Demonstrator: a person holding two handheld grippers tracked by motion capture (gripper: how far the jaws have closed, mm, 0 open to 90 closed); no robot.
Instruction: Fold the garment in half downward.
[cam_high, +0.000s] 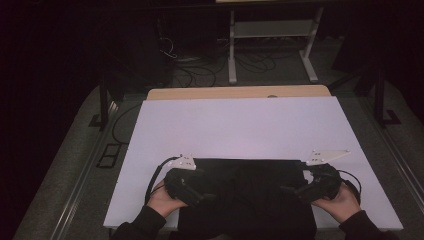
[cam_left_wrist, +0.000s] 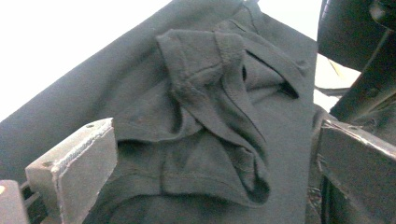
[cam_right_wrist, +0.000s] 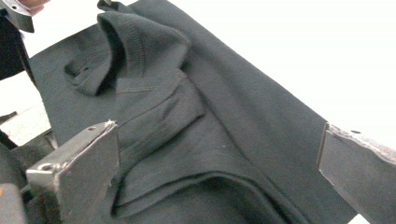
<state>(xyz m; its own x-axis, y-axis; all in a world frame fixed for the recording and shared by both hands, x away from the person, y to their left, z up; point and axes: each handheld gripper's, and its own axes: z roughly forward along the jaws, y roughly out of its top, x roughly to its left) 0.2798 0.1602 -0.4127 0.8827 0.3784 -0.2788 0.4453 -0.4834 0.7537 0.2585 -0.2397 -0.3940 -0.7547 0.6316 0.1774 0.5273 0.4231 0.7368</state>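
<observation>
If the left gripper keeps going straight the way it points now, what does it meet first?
Probably the black shirt: the left gripper stands open, aimed at the folded sleeve and collar bunched on it. Depth is unclear, but nothing else lies between.

One dark garment (cam_high: 247, 195) (folded), two grippers, left gripper (cam_high: 192, 192), right gripper (cam_high: 305, 189), one table (cam_high: 240, 125)

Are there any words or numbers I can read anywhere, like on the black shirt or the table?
None: no words, numbers or signs can be read.
The black shirt shows plain cloth, a collar and seams, with no label or print in sight.
The white table bears no writing.
</observation>
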